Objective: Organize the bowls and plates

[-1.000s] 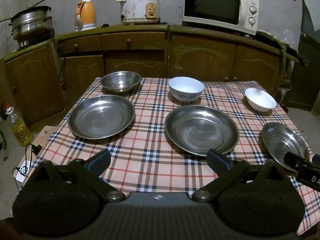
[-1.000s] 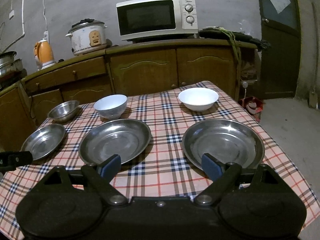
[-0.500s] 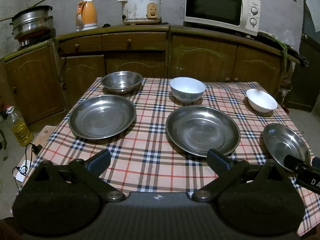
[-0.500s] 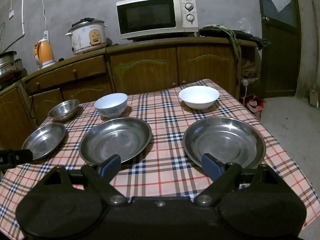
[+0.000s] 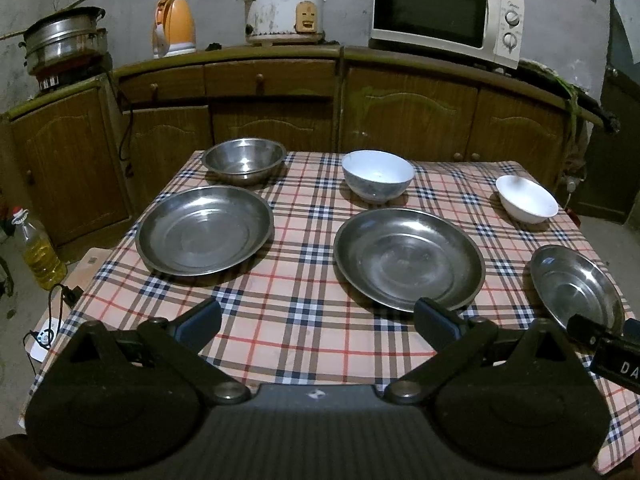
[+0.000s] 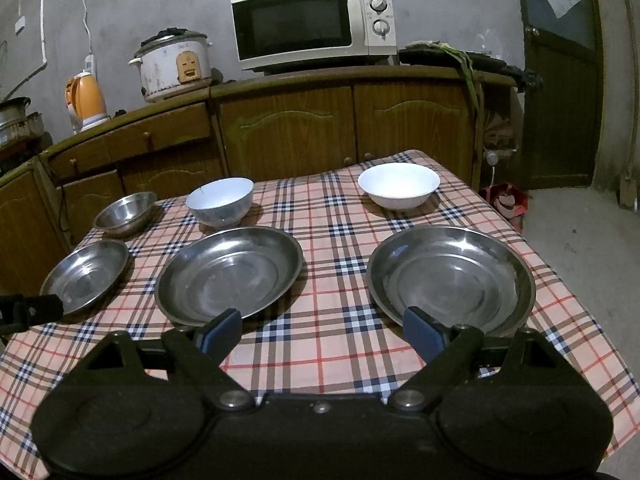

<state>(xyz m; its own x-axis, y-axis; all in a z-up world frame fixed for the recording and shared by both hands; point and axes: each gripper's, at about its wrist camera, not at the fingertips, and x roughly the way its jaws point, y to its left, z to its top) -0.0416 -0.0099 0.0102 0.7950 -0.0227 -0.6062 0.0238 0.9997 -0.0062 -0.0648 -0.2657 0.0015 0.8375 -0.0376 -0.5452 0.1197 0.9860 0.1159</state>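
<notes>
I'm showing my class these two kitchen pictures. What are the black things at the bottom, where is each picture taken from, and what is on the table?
There is no robot: a person holds a two-finger gripper in each hand, with a camera on each looking forward along the fingers. One picture shows the left gripper, the other the right gripper. Both are open and hold nothing. On the checked tablecloth lie three steel plates: left, middle and right. Behind them stand a steel bowl, a bluish-white bowl and a white bowl. Nothing is stacked yet.
</notes>
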